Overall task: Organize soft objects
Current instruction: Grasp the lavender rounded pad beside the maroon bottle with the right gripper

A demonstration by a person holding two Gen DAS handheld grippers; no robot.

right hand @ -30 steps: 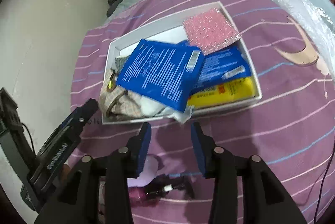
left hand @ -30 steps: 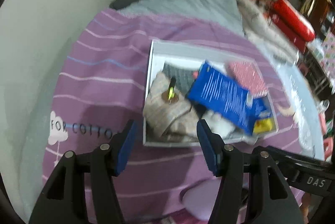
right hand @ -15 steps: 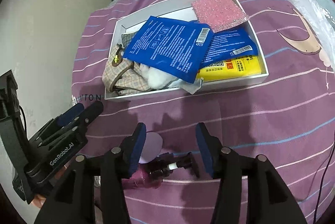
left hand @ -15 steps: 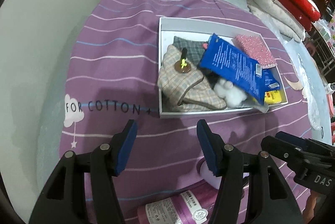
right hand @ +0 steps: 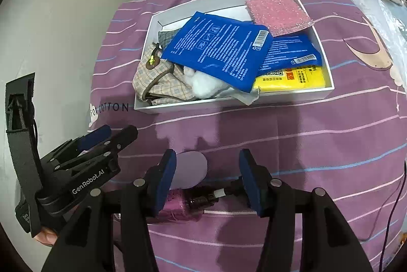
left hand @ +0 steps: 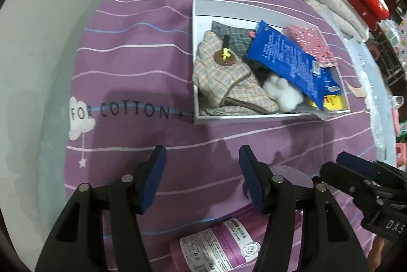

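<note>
Progress, judging from the frames: most soft items are already sitting in the white box point(right hand: 236, 103), well ahead of both sets of fingers. Going left to right in the box: plaid pouch point(right hand: 162, 80), white fluffy ball point(right hand: 203, 85), large blue pack point(right hand: 218, 50) lying tilted over them, a second blue pack point(right hand: 290, 53) under it, yellow pack point(right hand: 292, 77) at the near right, pink sparkly pad point(right hand: 277, 11) overhanging the far right corner. The pile is looking loose, not squared up.

Probably left: a pink bottle point(left hand: 216, 246) is lying on the purple striped bedspread point(left hand: 140, 68), outside the box, just below and between the left gripper point(left hand: 202, 178) fingers. Its pump end point(right hand: 203, 195) and a pale lilac cap point(right hand: 190, 169) are showing between the right gripper point(right hand: 207, 178) fingers. Whether it counts as a soft object is unclear.

Pose: the left gripper is hovering over the bedspread, pointing at the box's near edge, fingers spread wide, gripping nothing. The right gripper is sitting just beside it on the right, same heading, fingers also released and straddling the pump end without touching it, as far as can be seen. Both are positioned short of the box.
</note>
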